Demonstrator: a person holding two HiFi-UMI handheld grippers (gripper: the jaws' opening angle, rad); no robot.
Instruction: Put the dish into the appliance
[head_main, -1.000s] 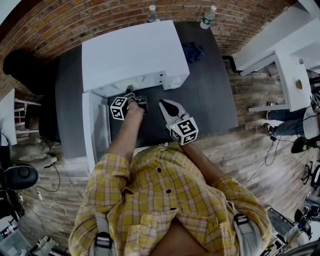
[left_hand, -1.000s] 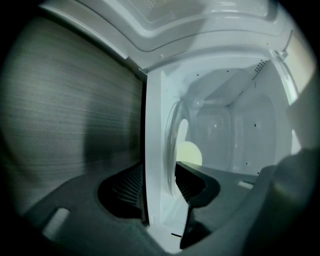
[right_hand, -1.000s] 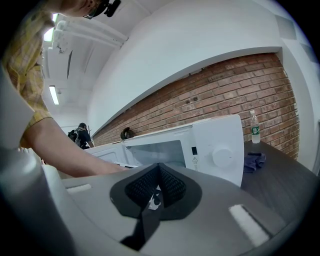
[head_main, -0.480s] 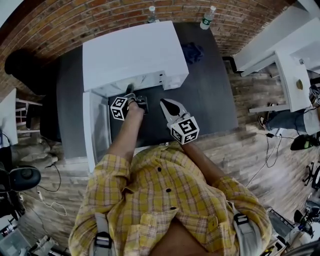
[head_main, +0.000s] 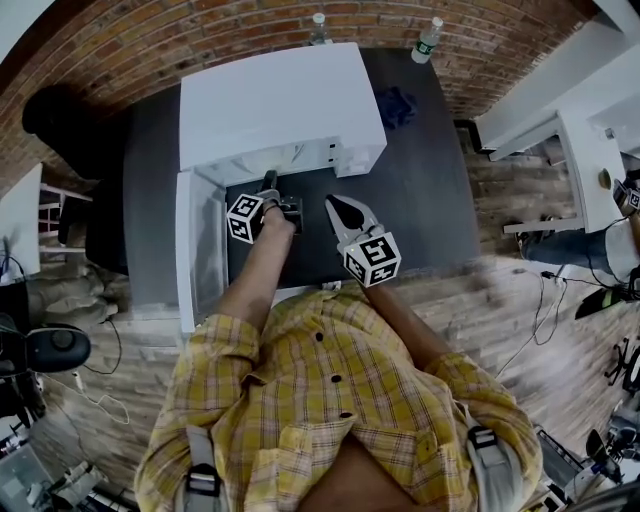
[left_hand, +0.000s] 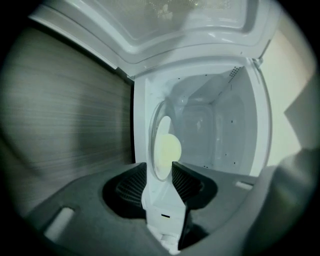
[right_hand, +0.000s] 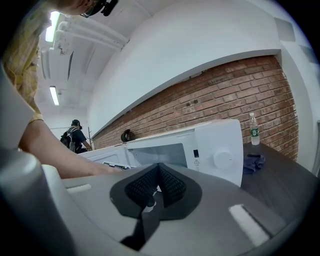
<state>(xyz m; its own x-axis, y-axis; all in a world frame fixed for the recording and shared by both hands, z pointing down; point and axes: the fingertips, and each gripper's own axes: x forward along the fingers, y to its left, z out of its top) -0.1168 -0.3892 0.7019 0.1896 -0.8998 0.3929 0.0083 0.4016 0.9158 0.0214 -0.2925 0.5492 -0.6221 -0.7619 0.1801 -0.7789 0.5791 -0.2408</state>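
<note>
Appliance: the white microwave (head_main: 280, 100) stands on the dark table (head_main: 420, 200). Its door (head_main: 187, 250) is swung fully open to the left and the cavity is exposed.
Dish: the dish (left_hand: 166, 149), a pale round shape, lies flat on the cavity floor inside the microwave. A clear ring surrounds it; whether that is its own rim or a turntable cannot be told.
Left gripper: the left gripper (left_hand: 159, 165) points into the cavity mouth, rolled onto its side. Its jaws are spread and have just been closing part of the way. The dish shows in line with the gap at the tips, but neither pad presses on it.
Right gripper: the right gripper (right_hand: 159, 166) hangs over the table in front of the microwave, clear of the opening. Its jaws are pressed together on nothing.
Change noted: against the two earlier head views, both grippers keep much the same stations. The one real change is in the left jaws, which are narrowing with nothing pinched.
Meaning for task: the dish appears delivered and let go, so the placement step is judged done.
Outstanding: the left gripper must still come out of the cavity, and the door remains open.
Risk: jaws narrowing this close to the dish could nudge it as the gripper leaves.
</note>
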